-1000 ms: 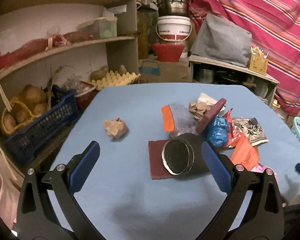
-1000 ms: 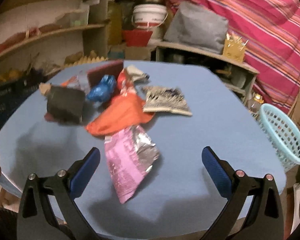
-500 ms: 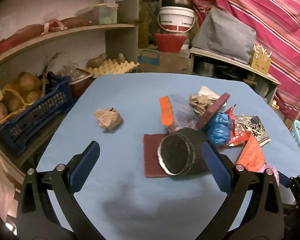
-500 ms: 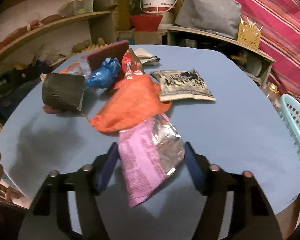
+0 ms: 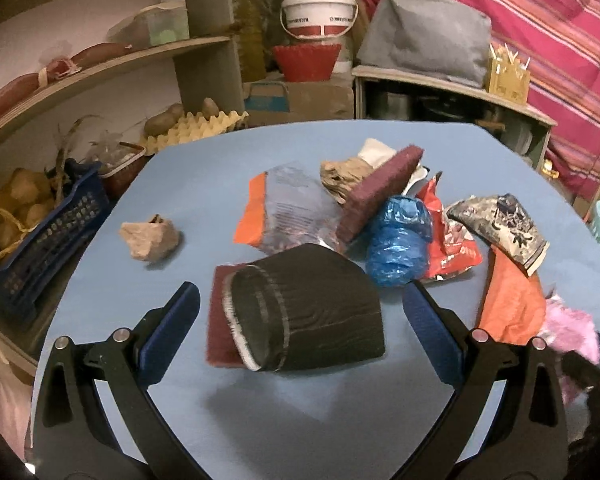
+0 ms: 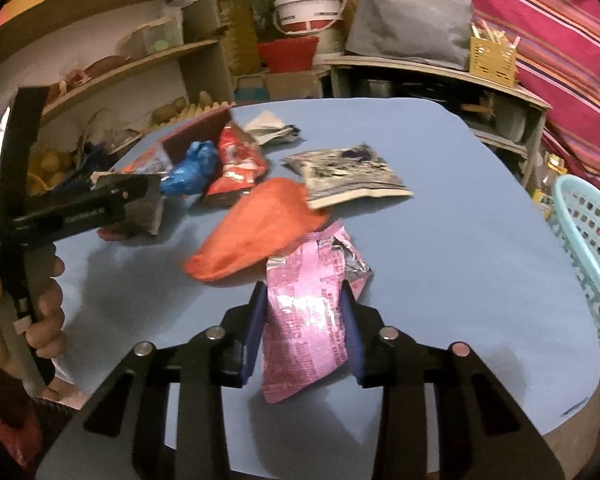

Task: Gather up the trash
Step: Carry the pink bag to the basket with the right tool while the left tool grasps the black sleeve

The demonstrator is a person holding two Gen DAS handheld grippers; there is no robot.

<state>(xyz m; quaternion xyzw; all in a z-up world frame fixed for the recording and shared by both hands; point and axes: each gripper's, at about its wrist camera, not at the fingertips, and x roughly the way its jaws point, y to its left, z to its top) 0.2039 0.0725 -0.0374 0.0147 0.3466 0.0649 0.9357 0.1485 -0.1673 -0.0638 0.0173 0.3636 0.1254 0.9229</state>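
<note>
**Claws and trash on the desk**

Left claw (image 5: 300,328): spread wide, grasping nothing; its pads flank a black cup (image 5: 308,316) lying on its side on a maroon pad (image 5: 217,320), apart from it. Paper wad (image 5: 149,237) farther left. Blue bag (image 5: 398,240) and orange wrapper (image 6: 255,228) mid-desk (image 6: 460,240). Right claw (image 6: 304,312): narrowed onto a pink wrapper (image 6: 304,320), pads against both its edges. Basket (image 6: 588,248) at far right, beside the desk.
</note>
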